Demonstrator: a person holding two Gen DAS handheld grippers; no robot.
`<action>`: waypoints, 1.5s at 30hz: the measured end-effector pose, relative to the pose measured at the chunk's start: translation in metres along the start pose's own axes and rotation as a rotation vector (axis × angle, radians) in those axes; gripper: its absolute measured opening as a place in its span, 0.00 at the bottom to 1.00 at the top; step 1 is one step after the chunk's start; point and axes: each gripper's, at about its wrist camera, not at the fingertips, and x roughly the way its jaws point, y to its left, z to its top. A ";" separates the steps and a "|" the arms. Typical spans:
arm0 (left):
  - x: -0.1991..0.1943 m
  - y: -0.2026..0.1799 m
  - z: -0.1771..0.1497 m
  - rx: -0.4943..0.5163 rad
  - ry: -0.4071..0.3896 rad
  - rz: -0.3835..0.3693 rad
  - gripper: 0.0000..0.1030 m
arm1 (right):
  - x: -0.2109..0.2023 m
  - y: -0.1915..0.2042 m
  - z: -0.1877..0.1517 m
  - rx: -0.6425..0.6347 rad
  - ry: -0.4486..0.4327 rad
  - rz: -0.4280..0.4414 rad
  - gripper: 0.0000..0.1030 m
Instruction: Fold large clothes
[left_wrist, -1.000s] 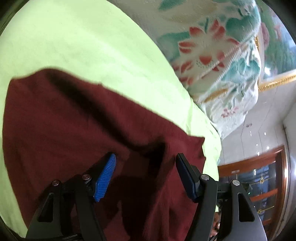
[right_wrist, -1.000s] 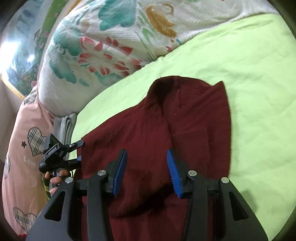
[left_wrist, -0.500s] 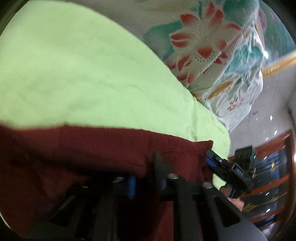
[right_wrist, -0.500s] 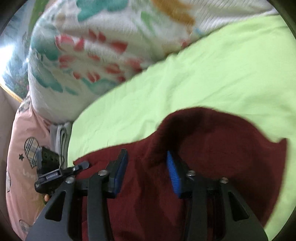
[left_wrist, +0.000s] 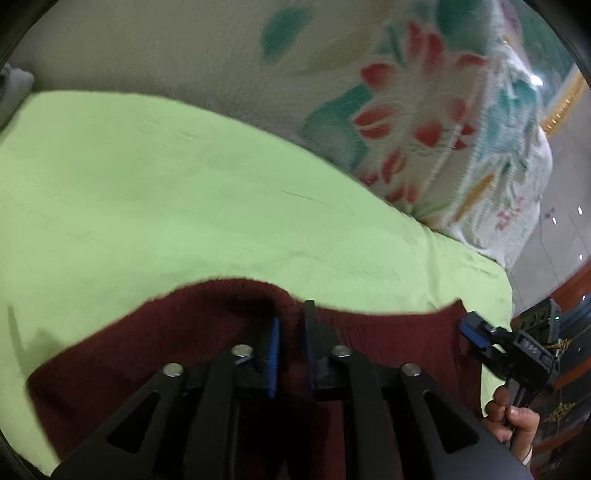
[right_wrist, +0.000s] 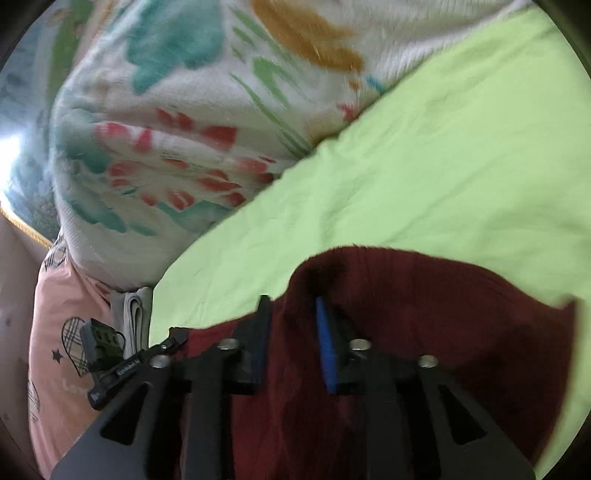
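Green bed sheet (left_wrist: 184, 192) spreads ahead of us. Our left gripper (left_wrist: 291, 332) pinches a fold of the maroon sweater (left_wrist: 177, 339) just beneath it, jaws easing apart; our right gripper (right_wrist: 291, 332) likewise straddles sweater fabric, jaws opening.

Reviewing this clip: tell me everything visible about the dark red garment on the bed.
The dark red garment looks like a ribbed knit. It lies on the light green sheet, its far edge bunched into a raised hump. In both wrist views a fold of the cloth sits between the fingers of the left gripper and the right gripper, whose jaws are opening. Its lower part runs out of view. No sleeves, collar or label can be made out.
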 end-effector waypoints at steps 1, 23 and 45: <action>-0.008 -0.002 -0.005 0.012 -0.001 0.004 0.21 | -0.014 0.002 -0.005 -0.013 -0.014 0.002 0.35; -0.090 -0.030 -0.154 0.066 0.042 -0.023 0.32 | -0.123 0.010 -0.146 -0.131 0.018 -0.141 0.33; -0.246 0.066 -0.336 -0.111 0.002 0.143 0.51 | -0.248 -0.041 -0.267 -0.004 -0.031 -0.217 0.43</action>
